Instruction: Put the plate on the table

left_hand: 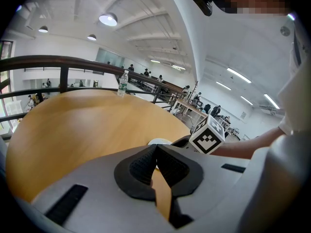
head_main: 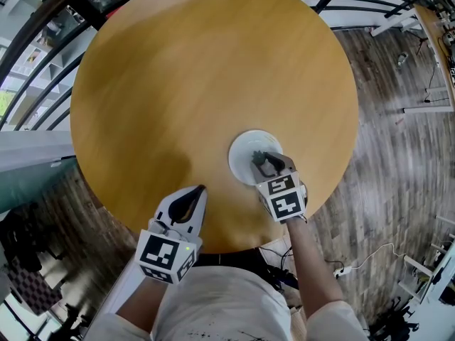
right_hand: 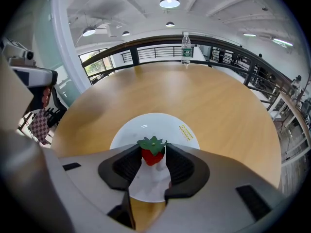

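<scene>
"White plate (head_main: 243, 153) is already flat on the wooden worktop (head_main: 213, 69), toward the near-right edge. So what's left to spoil?"

"Mostly the strawberry (right_hand: 152, 157). The right gripper (head_main: 266, 163) tilts down over the plate with its jaws spread and the berry standing between the tips. If a pad catches the green leaves as it lifts away, the berry may tip or roll across the plate, maybe off it."

"And the plate itself?"

"It's light-looking and not far from the worktop's rim. I'd judge a sideways drag by that gripper could slide it nearer the edge."

"The other one?"

"The left gripper (left_hand: 156, 152) has its jaws pressed together on nothing, hanging over the near edge, apart from the plate. Little risk while it stays there."

"What can't you make out?"

"Whether the pads touch the berry or stand just clear of it, and whether it rests on the plate or sits slightly above. From overhead the gripper covers part of the plate's near-right side. A yellow label on the plate is too small to read, and the bottle (right_hand: 185, 47) at the far edge is cut off overhead."
</scene>
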`<state>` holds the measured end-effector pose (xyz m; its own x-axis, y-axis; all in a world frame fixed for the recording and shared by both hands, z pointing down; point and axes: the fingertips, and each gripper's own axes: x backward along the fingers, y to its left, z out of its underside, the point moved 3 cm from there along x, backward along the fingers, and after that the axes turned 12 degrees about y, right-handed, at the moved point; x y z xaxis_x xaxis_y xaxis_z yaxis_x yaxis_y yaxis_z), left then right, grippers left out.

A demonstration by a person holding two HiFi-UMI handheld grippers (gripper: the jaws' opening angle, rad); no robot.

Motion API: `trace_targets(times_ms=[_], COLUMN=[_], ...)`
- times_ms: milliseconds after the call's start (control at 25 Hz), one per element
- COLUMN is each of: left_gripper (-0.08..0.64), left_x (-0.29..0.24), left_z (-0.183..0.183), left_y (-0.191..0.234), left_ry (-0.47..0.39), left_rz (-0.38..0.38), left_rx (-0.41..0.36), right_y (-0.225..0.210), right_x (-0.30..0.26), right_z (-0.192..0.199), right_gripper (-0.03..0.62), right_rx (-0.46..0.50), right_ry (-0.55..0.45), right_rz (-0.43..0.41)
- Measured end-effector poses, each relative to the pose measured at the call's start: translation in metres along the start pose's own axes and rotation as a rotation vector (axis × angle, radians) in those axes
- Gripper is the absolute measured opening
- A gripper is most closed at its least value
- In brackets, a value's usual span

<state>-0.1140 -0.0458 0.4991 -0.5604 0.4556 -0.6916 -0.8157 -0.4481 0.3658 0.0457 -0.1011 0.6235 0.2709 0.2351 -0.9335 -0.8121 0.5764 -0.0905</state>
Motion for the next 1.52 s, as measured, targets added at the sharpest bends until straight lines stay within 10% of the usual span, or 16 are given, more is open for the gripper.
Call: trace_targets(times_ms=[960, 1520], left_gripper=[0.021, 0.021], left_x=[0.036, 0.075], left_z=[-0.035, -0.053], left_y=[-0.048, -0.115], left_ry=[-0.075, -0.108], left_rz=[0.016, 0.067], left_rx=[-0.109, -0.217], right_y=[0.014, 0.019], right_x=[0.117, 0.236], right_z=[0.010, 0.045], right_gripper=[0.169, 0.026], right_rx=[-0.134, -0.257], right_ry=[-0.217, -0.426], right_rz=[-0.057, 0.007])
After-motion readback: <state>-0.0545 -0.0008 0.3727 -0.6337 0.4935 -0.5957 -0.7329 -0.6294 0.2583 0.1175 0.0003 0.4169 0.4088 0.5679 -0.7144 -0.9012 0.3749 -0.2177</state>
